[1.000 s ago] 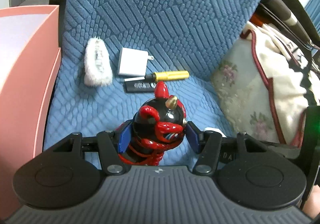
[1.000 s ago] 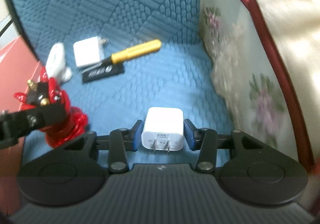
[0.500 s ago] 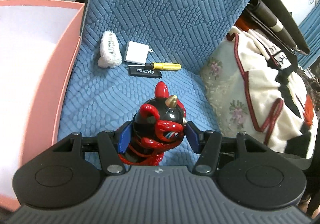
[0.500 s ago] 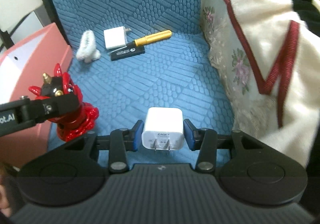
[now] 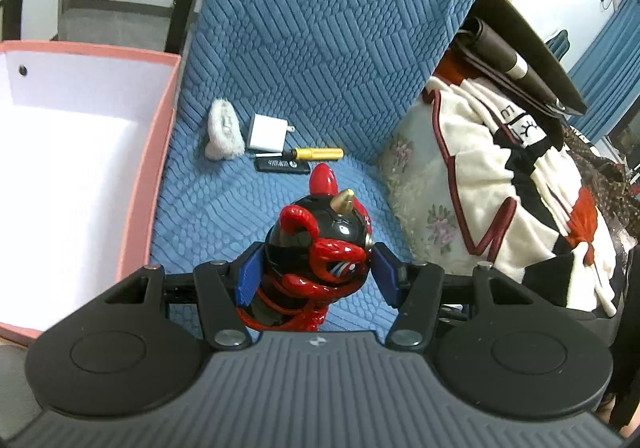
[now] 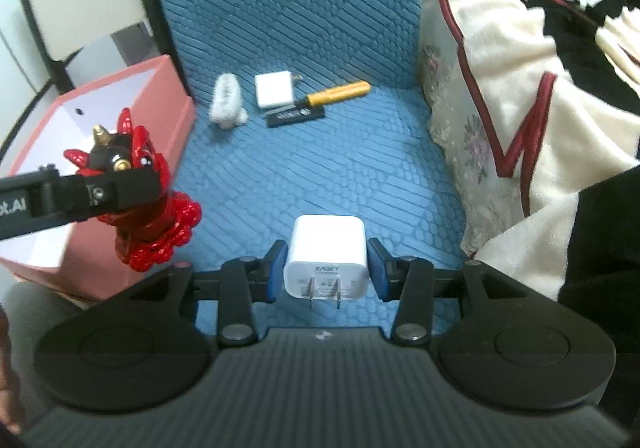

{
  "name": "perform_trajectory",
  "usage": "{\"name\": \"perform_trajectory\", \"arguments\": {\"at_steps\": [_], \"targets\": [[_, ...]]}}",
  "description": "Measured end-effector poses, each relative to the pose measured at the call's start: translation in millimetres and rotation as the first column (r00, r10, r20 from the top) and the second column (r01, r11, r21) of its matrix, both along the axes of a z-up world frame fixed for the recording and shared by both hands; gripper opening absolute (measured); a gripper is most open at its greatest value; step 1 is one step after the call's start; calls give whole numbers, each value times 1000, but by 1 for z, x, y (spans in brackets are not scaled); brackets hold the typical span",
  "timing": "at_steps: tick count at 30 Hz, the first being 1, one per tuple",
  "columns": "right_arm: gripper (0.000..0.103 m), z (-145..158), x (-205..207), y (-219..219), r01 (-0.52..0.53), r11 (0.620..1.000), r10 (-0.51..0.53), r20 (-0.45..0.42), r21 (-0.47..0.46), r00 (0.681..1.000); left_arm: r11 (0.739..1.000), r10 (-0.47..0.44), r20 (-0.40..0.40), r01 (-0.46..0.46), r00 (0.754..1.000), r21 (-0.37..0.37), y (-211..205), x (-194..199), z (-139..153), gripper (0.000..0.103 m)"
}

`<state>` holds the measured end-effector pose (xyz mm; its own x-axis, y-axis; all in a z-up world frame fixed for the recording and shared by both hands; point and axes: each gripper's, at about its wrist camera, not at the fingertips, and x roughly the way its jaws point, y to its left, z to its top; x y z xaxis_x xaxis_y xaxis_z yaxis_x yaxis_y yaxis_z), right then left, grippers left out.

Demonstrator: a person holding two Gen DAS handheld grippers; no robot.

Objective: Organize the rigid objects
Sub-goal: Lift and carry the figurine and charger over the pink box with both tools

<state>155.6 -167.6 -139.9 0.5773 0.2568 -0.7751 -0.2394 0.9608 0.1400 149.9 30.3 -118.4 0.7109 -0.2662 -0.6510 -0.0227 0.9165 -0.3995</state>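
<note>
Right gripper [image 6: 326,268] pinches a white "EAGET" charger [image 6: 326,256]; left gripper [image 5: 316,274] clamps a figurine [image 5: 316,256], seemingly ceramic.

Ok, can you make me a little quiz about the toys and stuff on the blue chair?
1. True or false: the pink cardboard box has things inside.
2. Which holds the red and black horned figurine: A left gripper, B right gripper?
3. Fill in: the white plug charger in the right gripper shows its metal ____.

Key: 1 false, what shows of its inside is bare. 2 A. 3 prongs.
</note>
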Motion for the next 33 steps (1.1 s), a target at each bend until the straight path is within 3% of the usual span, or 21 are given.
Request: {"name": "perform_trajectory", "arguments": {"at_steps": [10,16,24,33], "targets": [[46,39,-24,41,-125,992,122,69,30,990,999,54,36,-54,998,6,29,-35,32,63],[46,57,-39,82,-240,970,234,111,41,966,992,124,43,-124,991,15,60,-62,44,63],[46,64,-55,139,-375,924,365,121,72,923,971,235,39,-236,971,39,116,-92,50,63],[46,55,-46,199,-433,900,427,86,60,900,949,312,19,-313,950,26,177,-99,37,63]]}}
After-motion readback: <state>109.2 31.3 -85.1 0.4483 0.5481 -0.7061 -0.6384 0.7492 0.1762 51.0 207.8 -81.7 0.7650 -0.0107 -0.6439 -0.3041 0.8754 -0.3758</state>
